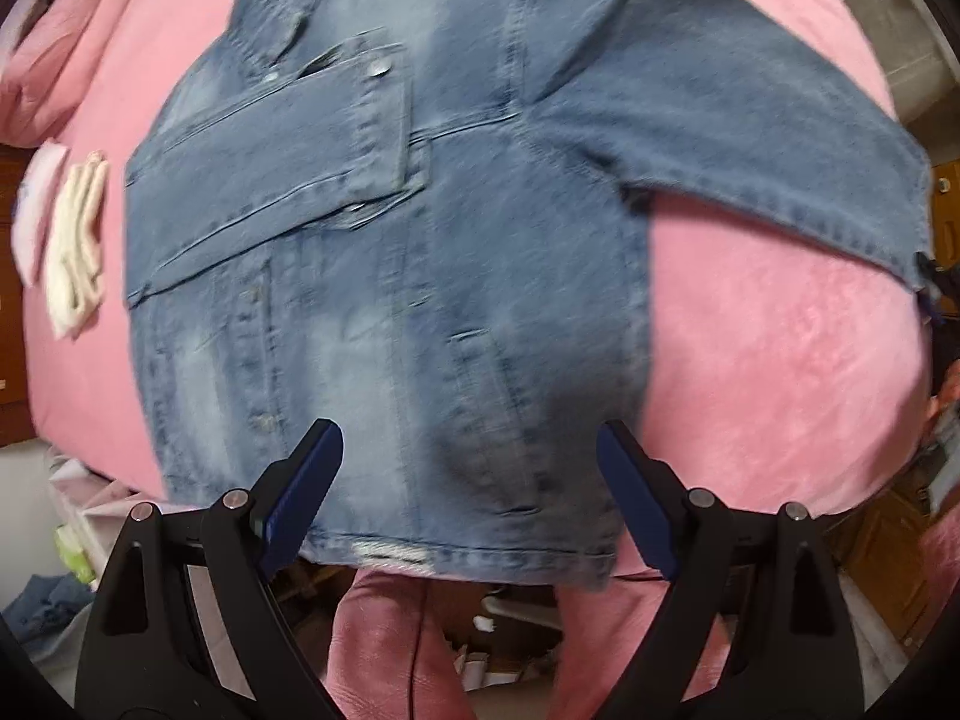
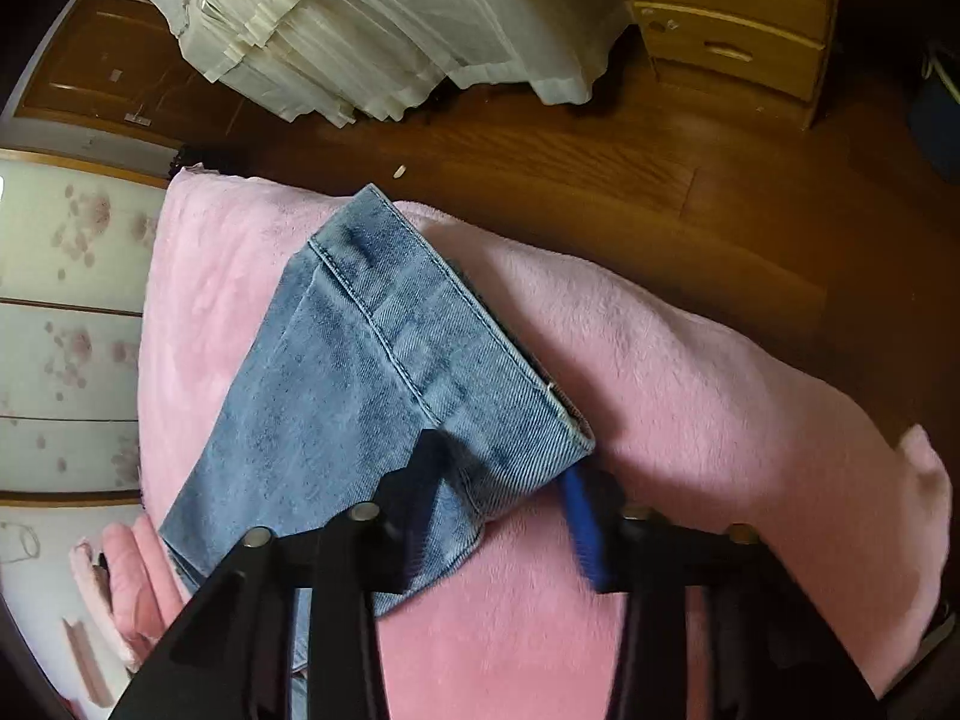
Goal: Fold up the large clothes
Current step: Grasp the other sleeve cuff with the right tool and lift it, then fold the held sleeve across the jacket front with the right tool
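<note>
Over the bed's [image 1: 750,360] near edge the left gripper [image 1: 462,498] hangs wide and empty, while the right gripper [image 2: 504,516] pinches the denim jacket's [image 1: 390,240] sleeve cuff [image 2: 444,360] so shallowly that the stiff cloth could slip free mid-fold.

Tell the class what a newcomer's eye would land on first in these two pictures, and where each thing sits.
First comes the faded blue denim jacket, spread flat across the fluffy pink bed blanket, one sleeve already folded over its chest. The left claw hangs open above the jacket's hem. In the right wrist view, the right claw is at the blue denim sleeve cuff near the bed's edge, above the brown wooden floor.
</note>
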Action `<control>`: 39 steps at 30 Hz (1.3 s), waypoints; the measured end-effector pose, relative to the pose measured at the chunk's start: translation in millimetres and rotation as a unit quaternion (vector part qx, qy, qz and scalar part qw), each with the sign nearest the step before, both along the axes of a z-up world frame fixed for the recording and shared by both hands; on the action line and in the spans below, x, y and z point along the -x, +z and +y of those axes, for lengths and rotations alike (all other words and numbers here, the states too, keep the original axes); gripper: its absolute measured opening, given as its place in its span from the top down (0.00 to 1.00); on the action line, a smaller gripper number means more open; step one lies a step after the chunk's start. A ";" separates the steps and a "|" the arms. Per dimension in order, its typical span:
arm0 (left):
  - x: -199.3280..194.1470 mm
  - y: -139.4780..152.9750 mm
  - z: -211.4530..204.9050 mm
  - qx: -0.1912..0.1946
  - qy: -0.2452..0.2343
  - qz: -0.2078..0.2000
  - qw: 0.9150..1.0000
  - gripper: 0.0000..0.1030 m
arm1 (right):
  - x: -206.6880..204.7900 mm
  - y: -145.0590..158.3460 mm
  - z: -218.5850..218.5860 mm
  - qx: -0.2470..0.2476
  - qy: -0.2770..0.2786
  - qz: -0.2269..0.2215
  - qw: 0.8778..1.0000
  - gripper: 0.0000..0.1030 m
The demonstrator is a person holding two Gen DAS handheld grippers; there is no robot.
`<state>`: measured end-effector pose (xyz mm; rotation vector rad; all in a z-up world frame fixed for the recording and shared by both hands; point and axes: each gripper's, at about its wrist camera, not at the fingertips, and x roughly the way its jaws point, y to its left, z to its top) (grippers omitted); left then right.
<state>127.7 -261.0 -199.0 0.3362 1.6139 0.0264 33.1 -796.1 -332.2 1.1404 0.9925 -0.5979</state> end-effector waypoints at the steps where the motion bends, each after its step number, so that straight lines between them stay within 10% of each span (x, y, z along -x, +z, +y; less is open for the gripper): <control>1: 1.5 -0.3 3.6 -0.011 -0.001 -0.001 1.000 0.17 | -0.4 -1.3 -4.9 -0.004 0.007 -0.013 1.000 0.81; 16: -19.2 -1.8 17.8 -0.029 0.041 -0.031 0.998 0.17 | 4.9 70.5 19.0 0.039 -0.001 -0.125 0.991 0.88; 22: -37.8 6.9 22.6 -0.076 0.039 -0.075 0.994 0.17 | -17.6 129.6 65.8 0.052 0.064 -0.172 0.982 0.88; 28: -42.9 34.1 69.3 -0.022 0.061 -0.123 0.990 0.17 | -64.1 165.4 142.6 0.064 0.148 -0.199 0.967 0.88; 35: -34.9 74.4 167.2 0.035 0.076 -0.186 0.979 0.17 | -155.8 185.0 276.1 0.117 0.292 -0.189 0.930 0.88; 39: -32.5 84.0 226.8 0.033 0.063 -0.212 0.975 0.17 | -213.2 180.4 374.7 0.190 0.401 -0.148 0.884 0.88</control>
